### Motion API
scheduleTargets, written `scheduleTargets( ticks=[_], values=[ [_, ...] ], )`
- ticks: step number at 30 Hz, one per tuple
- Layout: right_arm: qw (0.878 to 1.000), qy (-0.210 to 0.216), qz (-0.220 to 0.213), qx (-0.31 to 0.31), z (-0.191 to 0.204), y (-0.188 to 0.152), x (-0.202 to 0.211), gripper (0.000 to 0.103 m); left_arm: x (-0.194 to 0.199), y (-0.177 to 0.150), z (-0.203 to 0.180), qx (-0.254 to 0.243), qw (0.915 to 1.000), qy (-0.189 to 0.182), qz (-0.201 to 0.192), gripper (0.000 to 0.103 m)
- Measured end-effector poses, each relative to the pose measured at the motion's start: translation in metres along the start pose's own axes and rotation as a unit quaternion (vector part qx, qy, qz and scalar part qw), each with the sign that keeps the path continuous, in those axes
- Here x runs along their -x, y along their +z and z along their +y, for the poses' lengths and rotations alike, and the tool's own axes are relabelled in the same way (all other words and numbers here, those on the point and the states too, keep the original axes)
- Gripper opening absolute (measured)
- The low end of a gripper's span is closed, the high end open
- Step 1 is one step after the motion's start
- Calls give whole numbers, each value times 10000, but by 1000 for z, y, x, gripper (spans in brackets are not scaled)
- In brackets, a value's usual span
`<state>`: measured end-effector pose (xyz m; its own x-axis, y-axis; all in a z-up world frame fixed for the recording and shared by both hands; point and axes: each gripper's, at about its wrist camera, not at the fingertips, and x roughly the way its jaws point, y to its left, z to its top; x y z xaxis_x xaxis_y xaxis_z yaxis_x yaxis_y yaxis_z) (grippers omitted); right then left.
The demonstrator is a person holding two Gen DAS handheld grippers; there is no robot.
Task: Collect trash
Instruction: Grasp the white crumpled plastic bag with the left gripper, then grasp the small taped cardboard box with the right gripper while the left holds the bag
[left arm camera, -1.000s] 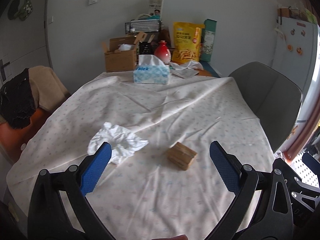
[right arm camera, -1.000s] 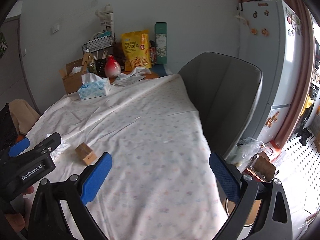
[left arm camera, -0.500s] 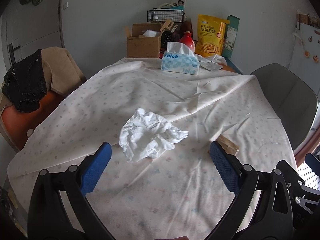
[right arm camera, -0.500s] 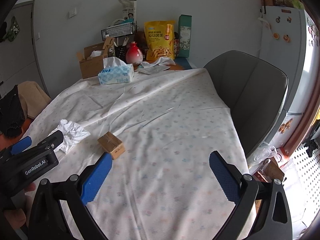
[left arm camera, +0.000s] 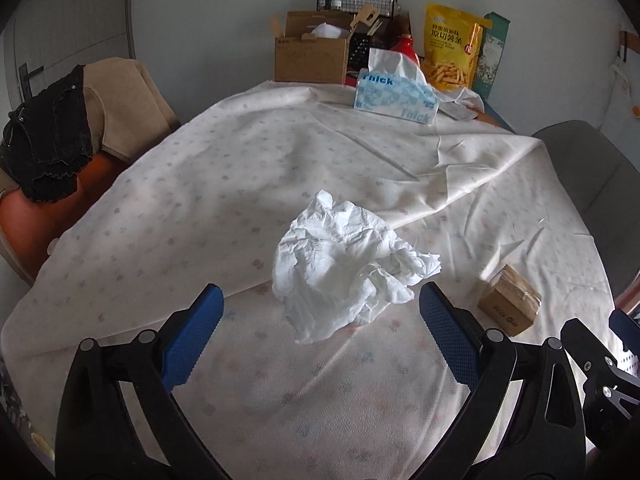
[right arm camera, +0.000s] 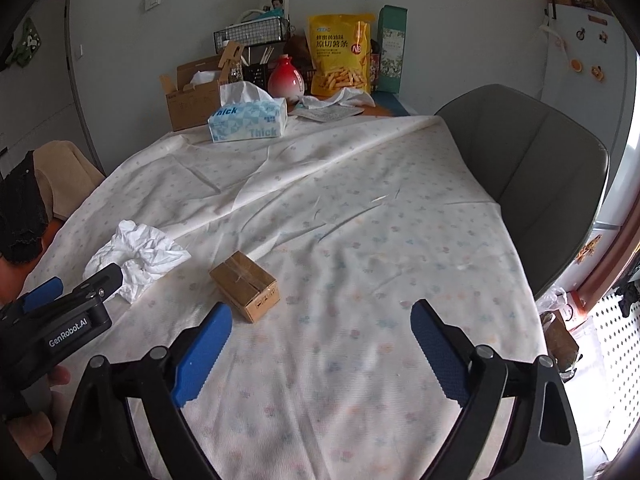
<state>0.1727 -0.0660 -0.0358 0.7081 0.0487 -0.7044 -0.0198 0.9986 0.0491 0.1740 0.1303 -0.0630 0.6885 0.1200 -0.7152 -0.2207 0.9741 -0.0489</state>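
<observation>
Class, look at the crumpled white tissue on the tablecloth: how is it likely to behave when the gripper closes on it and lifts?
The crumpled white tissue looks thin and loosely wadded, so it will probably squash flat between the fingers of the open left hand-held gripper. It seems very light, so it may slide if nudged. Its loose flaps will likely dangle when lifted.

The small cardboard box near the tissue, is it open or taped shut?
Shut. The box lies flat on the tablecloth with clear tape running along its closed top seam; no flap is lifted.
</observation>
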Motion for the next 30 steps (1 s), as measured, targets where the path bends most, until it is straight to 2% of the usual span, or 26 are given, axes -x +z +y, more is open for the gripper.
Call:
scheduleTargets(
  ticks=[2,4,7,8,9,12,21,26,28,30],
  values=[
    [10000,22,30,23,1,2,-6,89,-8,1,-3,-20,10000,-12,69,96],
    [9999,64,81,51,4,3,-12,88,-14,2,-6,-45,9999,-35,149,91],
    [9997,133,175,101,9,5,-21,86,-26,2,-9,-47,9993,-130,345,63],
    [9996,166,212,115,11,5,-24,86,-29,2,-9,-26,9992,-170,369,43],
    [9995,189,234,131,13,6,-27,85,-29,2,-10,-19,9991,-214,370,28],
    [9993,231,262,154,19,9,-34,84,-27,2,-15,-131,9993,-228,271,12],
    [9984,319,383,279,36,12,-55,82,-31,7,-7,-9,9994,-210,265,10],
    [9981,333,450,259,37,14,-64,75,-34,7,-8,-19,9993,-200,302,10],
    [9983,291,434,256,36,16,-66,68,-35,8,-10,-77,9994,-170,304,10],
    [9980,295,505,236,34,17,-67,42,-34,7,-11,-126,9994,-145,292,10]
  ],
)
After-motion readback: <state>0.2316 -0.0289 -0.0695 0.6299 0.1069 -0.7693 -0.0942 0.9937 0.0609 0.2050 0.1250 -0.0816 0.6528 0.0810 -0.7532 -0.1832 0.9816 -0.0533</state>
